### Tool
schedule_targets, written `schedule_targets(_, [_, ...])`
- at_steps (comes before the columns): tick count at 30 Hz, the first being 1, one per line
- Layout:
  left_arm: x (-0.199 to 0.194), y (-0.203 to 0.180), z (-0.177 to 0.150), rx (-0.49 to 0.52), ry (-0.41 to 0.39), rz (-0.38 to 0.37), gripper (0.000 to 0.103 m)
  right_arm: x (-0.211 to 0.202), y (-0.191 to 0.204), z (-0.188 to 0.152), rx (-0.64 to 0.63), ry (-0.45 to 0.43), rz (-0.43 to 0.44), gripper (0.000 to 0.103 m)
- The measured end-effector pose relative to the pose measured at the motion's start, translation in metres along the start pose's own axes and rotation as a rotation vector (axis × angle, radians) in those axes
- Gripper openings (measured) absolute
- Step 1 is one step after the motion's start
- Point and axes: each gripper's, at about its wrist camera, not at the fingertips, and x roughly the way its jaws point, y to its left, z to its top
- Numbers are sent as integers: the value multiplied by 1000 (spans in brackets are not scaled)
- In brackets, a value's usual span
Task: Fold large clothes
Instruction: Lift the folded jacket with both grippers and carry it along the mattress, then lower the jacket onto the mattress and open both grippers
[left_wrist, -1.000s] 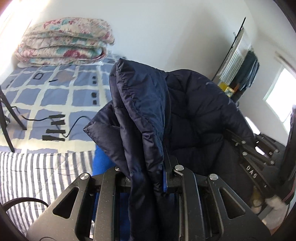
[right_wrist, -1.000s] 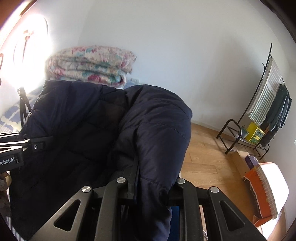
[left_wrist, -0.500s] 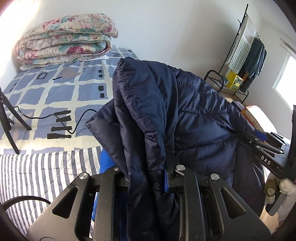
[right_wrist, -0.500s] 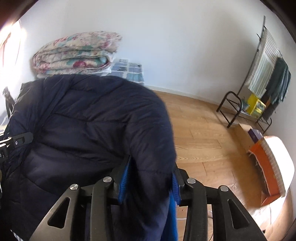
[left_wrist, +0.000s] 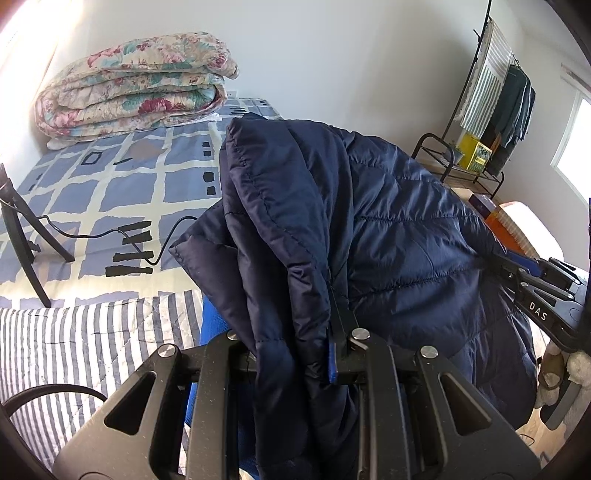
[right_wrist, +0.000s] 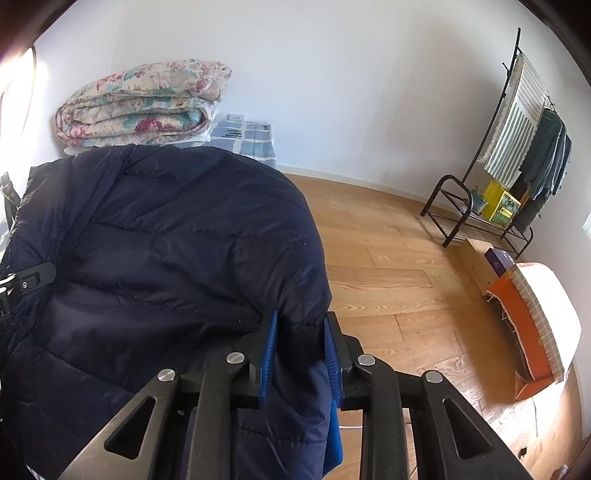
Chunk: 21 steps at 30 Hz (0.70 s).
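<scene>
Right tongs (right_wrist: 297, 354) closing, lowered jacket (right_wrist: 166, 240) edge

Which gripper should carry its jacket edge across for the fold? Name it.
Left, probably. The left gripper pinches the jacket tight beside the bed; the right gripper is closing on its fold, over floor.

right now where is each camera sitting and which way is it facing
Left wrist: sits on the left gripper, looking down along its fingers over the navy jacket to the bed; the right gripper shows at right.
Right wrist: sits on the right gripper, whose jaws are closing on a jacket fold, facing the wooden floor; a left gripper finger shows at the left edge.
Shared: the jacket, folded floral quilt, clothes rack.
</scene>
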Motion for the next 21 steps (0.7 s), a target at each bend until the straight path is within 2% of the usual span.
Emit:
schedule_targets(4, [-2, 0, -1, -1, -2, 4, 25, 2, -3, -4, 14, 10, -3, 23])
schedule_targets(6, [-2, 1, -2, -2, -1, 22, 37, 2, -7, -5, 23, 13, -2, 23])
schedule_targets(10, [-4, 8, -3, -29, -5, 30, 47, 0, -15, -8, 49, 20, 12, 24])
schedule_targets(13, [-5, 9, -4, -22, 5, 50, 55, -3, -20, -11, 63, 22, 0, 32])
schedule_targets(15, [-7, 8, -4, -9, 3, 83, 69, -5, -23, -12, 71, 30, -10, 40])
schedule_targets(16, [-8, 9, -4, -7, 1, 99, 72, -7, -24, -13, 74, 30, -15, 43])
schedule_targets(17, [-10, 11, -5, -10, 0, 104, 74, -9, -26, -14, 78, 30, -23, 47])
schedule_targets(21, [-17, 18, -8, -21, 3, 97, 74, -20, -32, -16, 108, 20, -31, 51])
